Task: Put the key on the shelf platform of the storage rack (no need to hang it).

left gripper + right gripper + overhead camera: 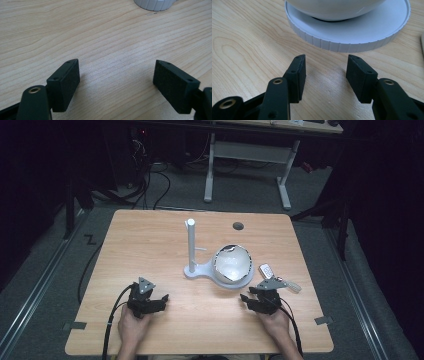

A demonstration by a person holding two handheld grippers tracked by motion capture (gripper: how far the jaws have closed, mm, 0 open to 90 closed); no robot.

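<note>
On the wooden table, the left gripper rests at about seven o'clock, jaws spread wide over bare wood, holding nothing. At centre stands a white stand with an upright post; its round ribbed base carries a white globe. The right gripper, at five o'clock, points at that base, jaws apart and empty. A small white remote lies near it at its one o'clock.
</note>
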